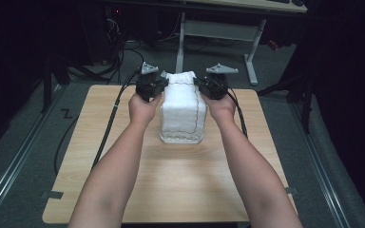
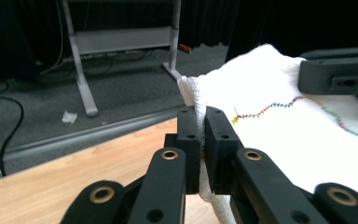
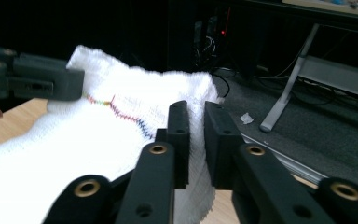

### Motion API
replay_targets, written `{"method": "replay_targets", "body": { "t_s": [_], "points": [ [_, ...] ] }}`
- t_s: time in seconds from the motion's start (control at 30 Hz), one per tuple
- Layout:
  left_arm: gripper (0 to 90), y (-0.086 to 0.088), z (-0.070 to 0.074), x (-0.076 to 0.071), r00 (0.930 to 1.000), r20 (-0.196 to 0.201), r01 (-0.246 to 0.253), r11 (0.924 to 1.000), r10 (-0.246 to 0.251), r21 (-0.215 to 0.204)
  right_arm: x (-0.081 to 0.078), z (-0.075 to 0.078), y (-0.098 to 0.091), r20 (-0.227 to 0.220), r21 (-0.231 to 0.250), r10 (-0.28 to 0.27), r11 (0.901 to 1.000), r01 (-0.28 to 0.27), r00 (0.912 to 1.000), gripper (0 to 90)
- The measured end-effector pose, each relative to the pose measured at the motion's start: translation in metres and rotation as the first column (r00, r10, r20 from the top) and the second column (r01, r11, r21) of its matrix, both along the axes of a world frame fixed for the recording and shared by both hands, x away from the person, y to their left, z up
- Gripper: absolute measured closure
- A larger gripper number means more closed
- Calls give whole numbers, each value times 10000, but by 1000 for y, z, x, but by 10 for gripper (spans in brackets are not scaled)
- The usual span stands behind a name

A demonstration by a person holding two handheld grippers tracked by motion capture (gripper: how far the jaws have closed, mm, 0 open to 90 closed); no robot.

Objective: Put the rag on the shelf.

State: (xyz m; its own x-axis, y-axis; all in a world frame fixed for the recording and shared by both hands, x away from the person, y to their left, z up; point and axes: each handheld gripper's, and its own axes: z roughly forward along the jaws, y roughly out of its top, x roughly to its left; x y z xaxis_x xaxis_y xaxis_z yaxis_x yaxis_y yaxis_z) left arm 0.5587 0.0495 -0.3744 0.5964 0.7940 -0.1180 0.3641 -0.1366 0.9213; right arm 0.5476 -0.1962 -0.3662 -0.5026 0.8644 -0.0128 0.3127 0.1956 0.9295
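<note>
A white towel point(image 1: 183, 111) with a wavy multicoloured stitch line lies on the wooden table point(image 1: 123, 190), its far end raised. My left gripper point(image 1: 153, 85) holds the far left corner. In the left gripper view its jaws stand almost together, with the towel's edge point(image 2: 261, 135) pinched between them at my left gripper point(image 2: 202, 135). My right gripper point(image 1: 212, 85) holds the far right corner. In the right gripper view the jaws of my right gripper point(image 3: 196, 135) stand a little wider, and the towel point(image 3: 98, 140) fills the gap, its corner standing up above them.
A white desk frame point(image 1: 218, 33) stands on the grey floor beyond the table's far edge. Black cables point(image 1: 109, 128) trail from the grippers across the table's left side and down to the floor. The near half of the table is bare wood between the person's forearms.
</note>
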Motion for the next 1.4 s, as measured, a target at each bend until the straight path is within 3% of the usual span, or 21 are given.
{"method": "replay_targets", "body": {
  "t_s": [0.07, 0.17, 0.47, 0.6, 0.8, 1.0, 1.03, 1.1, 1.13, 1.2, 1.3, 1.33, 1.37, 1.4],
  "points": [
    [711, 2, 1, 1, 9999, -68, 83, 9995, -85, -302, 1, 1, -1, -85, 177, -60, 9998, 61, 9999, 715],
    [619, 3, 5, 0, 9999, -74, -132, 9989, 128, -449, 1, 3, -3, -97, 233, 3, 9997, -1, 10000, 723],
    [604, 5, 7, -6, 9998, 61, -171, 9989, 173, -430, -3, 5, -3, -94, 76, 118, 9999, -117, 9999, 725],
    [579, 10, 7, -17, 9996, 239, -130, 9987, 141, -492, -12, 6, -3, 66, 83, 133, 9999, -134, 9999, 708],
    [561, 19, 7, -33, 9994, 358, -1, 9987, 20, -513, -30, 8, -2, 192, -278, 155, 9995, -150, 9997, 665],
    [545, 33, 6, -71, 9974, 676, 273, 9977, -231, -621, -62, 7, -5, 419, -491, 181, 9987, -160, 9990, 600],
    [542, 33, 6, -71, 9974, 676, 273, 9977, -231, -621, -68, 6, -7, 534, -501, 163, 9987, -136, 9984, 588],
    [539, 38, 0, -94, 9952, 909, 390, 9989, -366, -255, -83, 5, -11, 609, -431, 261, 9988, -235, 9978, 564],
    [537, 38, 0, -94, 9952, 909, 390, 9989, -366, -255, -92, 3, -14, 607, -383, 257, 9990, -234, 9978, 551],
    [533, 47, -14, -118, 9952, 768, 624, 9979, -609, -172, -107, -3, -19, 525, -217, 331, 9993, -320, 9981, 524],
    [523, 60, -32, -146, 9942, 569, 923, 9954, -907, -258, -133, -20, -22, 500, -599, 379, 9976, -349, 9980, 524],
    [521, 60, -32, -146, 9942, 569, 923, 9954, -907, -258, -133, -20, -22, 500, -599, 379, 9976, -349, 9980, 524],
    [519, 69, -47, -165, 9934, 363, 1089, 9940, -1083, -130, -150, -34, -23, 401, -766, 484, 9960, -452, 9980, 516],
    [517, 74, -55, -174, 9937, 178, 1108, 9938, -1106, -107, -158, -42, -23, 277, -948, 516, 9943, -488, 9983, 512]
  ]
}}
